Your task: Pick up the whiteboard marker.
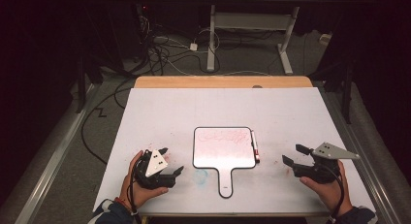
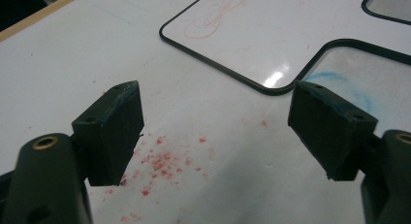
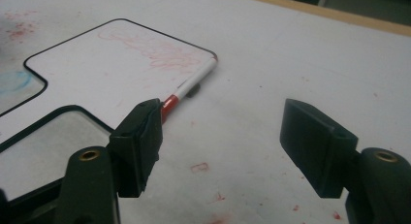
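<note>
- My right gripper (image 1: 292, 154) rests on the table (image 1: 160, 107) with its jaws wide apart and nothing between them.
- My left gripper (image 1: 170, 161) is also opened wide and holds nothing; it lies near the lower left corner of the whiteboard (image 1: 224, 147).
- The marker (image 1: 254, 146) lies along the right edge of the whiteboard, touching it, with its red cap toward me; in the right gripper view the marker (image 3: 190, 87) is just beyond my left jaw.
- I think the step in hand is to pick up the marker. To do it well, I should bring the right gripper forward and a little to the left, put one jaw on each side of the white barrel, and close slowly so it does not roll.
- The left gripper could press on the handle (image 1: 225, 181) so the board does not slide.
- The board carries only a faint red scribble (image 3: 155, 52); I can read no words, brand or label anywhere.
</note>
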{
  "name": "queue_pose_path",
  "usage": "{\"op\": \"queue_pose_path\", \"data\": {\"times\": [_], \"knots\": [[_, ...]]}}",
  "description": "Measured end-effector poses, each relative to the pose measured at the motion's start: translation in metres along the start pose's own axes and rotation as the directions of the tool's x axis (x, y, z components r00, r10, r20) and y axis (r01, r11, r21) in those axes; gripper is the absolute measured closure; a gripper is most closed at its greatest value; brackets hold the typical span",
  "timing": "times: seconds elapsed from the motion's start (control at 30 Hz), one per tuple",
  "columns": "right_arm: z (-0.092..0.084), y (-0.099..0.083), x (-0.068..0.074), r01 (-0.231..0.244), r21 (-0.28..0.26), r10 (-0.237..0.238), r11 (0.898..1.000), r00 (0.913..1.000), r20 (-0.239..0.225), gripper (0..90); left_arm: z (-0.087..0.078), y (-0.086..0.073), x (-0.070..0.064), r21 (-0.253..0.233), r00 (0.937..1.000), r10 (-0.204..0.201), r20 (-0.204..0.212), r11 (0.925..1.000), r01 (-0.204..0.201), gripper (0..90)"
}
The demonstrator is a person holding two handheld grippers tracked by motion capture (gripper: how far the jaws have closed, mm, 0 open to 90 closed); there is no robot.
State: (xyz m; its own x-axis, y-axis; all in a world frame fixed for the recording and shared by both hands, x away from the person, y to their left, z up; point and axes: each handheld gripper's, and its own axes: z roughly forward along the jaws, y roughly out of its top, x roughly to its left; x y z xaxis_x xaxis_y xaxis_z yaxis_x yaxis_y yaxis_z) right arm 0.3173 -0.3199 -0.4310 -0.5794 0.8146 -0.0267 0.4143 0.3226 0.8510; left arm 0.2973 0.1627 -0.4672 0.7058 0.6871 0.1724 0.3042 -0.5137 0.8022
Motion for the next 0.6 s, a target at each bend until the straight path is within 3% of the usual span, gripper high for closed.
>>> {"op": "queue_pose_path", "data": {"times": [0.1, 0.23, 0.27, 0.37, 0.5, 0.6], "knots": [[0.006, 0.005, -0.004, -0.034, 0.023, 0.035, 0.999, 0.9993, -0.017, 35.1, 0.001, 0.000, 0.000, 0.006, 0.9999, 0.015, -0.008, 0.9999, -0.015, 19.2], [0.028, 0.020, -0.010, -0.099, 0.132, 0.110, 0.986, 0.9911, -0.075, 39.6, 0.002, 0.000, -0.001, 0.016, 0.9998, 0.014, -0.012, 0.9998, -0.014, 19.3], [0.028, 0.020, -0.010, -0.099, 0.132, 0.110, 0.986, 0.9911, -0.075, 39.6, 0.002, 0.000, -0.001, 0.016, 0.9998, 0.014, -0.012, 0.9998, -0.014, 19.3], [0.052, 0.030, -0.008, -0.102, 0.239, 0.135, 0.966, 0.9827, -0.126, 43.7, 0.004, -0.001, -0.001, 0.024, 0.9998, 0.018, -0.013, 0.9996, -0.017, 19.3], [0.079, 0.034, -0.005, -0.120, 0.317, 0.180, 0.941, 0.9693, -0.168, 45.8, 0.004, -0.001, -0.001, 0.027, 0.9997, 0.019, -0.016, 0.9995, -0.019, 19.2], [0.097, 0.035, -0.004, -0.135, 0.360, 0.208, 0.923, 0.9628, -0.173, 48.7, 0.004, -0.002, -0.001, 0.028, 0.9998, 0.016, -0.012, 0.9995, -0.015, 19.3]]}}
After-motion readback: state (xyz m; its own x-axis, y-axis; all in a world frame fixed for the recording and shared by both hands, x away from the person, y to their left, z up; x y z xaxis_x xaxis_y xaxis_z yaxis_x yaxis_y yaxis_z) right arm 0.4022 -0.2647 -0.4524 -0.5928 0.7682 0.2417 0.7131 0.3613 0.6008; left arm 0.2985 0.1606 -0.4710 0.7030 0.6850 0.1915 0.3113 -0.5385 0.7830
